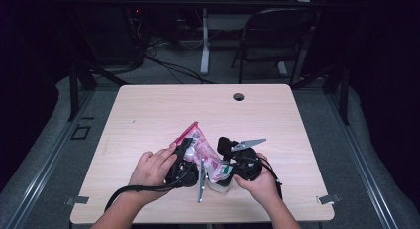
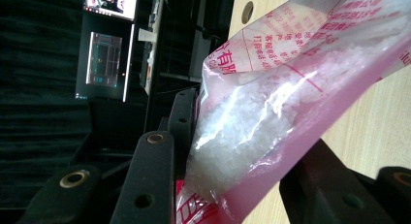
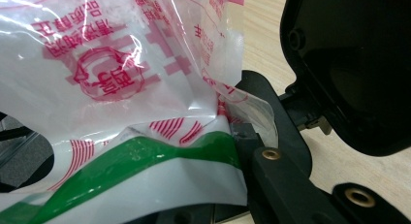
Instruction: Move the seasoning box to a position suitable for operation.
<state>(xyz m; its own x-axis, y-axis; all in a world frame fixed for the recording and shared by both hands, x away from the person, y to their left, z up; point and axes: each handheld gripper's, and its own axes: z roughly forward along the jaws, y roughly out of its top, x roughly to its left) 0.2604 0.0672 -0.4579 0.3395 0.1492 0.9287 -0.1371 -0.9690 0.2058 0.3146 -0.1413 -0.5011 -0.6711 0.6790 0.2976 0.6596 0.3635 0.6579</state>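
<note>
So the person's got a plastic bag [image 1: 204, 157] of white crystals, sugar or coarse salt by the look of it, held up just off the tabletop [image 1: 148, 115] between the two tools. The left hand-held gripper [image 1: 184, 159] is pinching the fat, filled part of the bag; in the left gripper view you can see the grains bulging between its black jaws. The right hand-held gripper [image 1: 229, 164] is pressed together on the thin end of the bag, right by the green stripe [image 3: 145, 156], film crumpled into its jaw. So the bag hangs between the two, tilted, with its pink upper corner sticking up and away from the left tool.

My read: this is the opening or pouring stage. Both ends are secured and both hands look steady. There's something small and clear [image 1: 221, 185] directly under the right tool, maybe a cup, so I'd guess the next move calls for tearing or tipping that end over it without letting the heavy side slip.

Hard to tell stuff: whether the bag is already open, what exactly that clear thing is, and the printing is too creased to read. The hands cover most of both tools from above.
</note>
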